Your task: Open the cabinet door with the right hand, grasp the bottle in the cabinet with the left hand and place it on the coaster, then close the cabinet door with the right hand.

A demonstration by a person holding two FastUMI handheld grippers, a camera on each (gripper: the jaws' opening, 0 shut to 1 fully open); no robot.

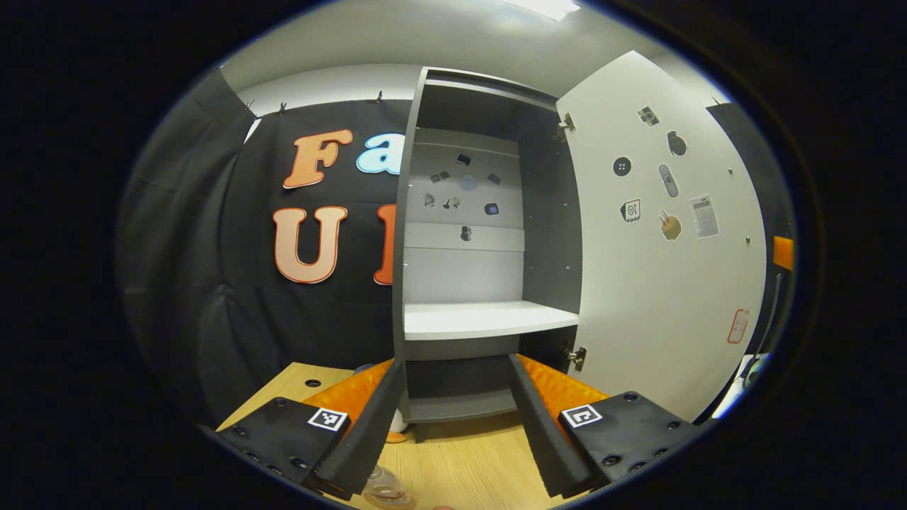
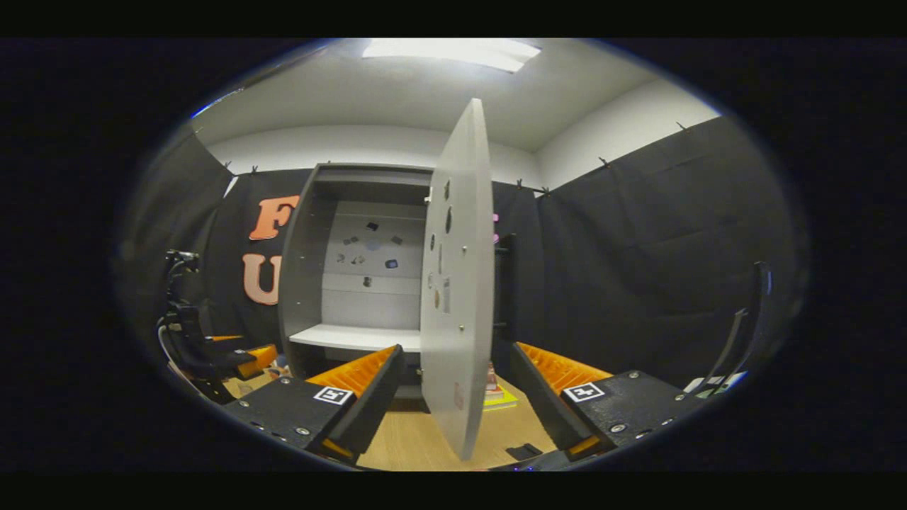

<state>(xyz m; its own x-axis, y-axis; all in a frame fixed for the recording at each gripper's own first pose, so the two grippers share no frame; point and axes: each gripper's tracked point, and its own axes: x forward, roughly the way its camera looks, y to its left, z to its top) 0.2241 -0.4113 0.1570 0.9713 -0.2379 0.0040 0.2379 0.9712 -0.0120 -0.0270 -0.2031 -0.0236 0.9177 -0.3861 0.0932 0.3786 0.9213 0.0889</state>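
Door (image 2: 457,283), a flat white panel, stands between my parted right gripper (image 2: 453,397) fingers; my left gripper (image 1: 457,425) gapes before the grey cabinet (image 1: 468,283).

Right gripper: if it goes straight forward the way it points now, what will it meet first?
Probably the open cabinet door. The door's edge stands between the right gripper's spread fingers, just ahead, though depth is hard to judge here.

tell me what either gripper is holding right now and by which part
Nothing is held. The left gripper is open, its fingers apart before the cabinet. The right gripper is open, fingers either side of the open cabinet door's edge, not pressing it.
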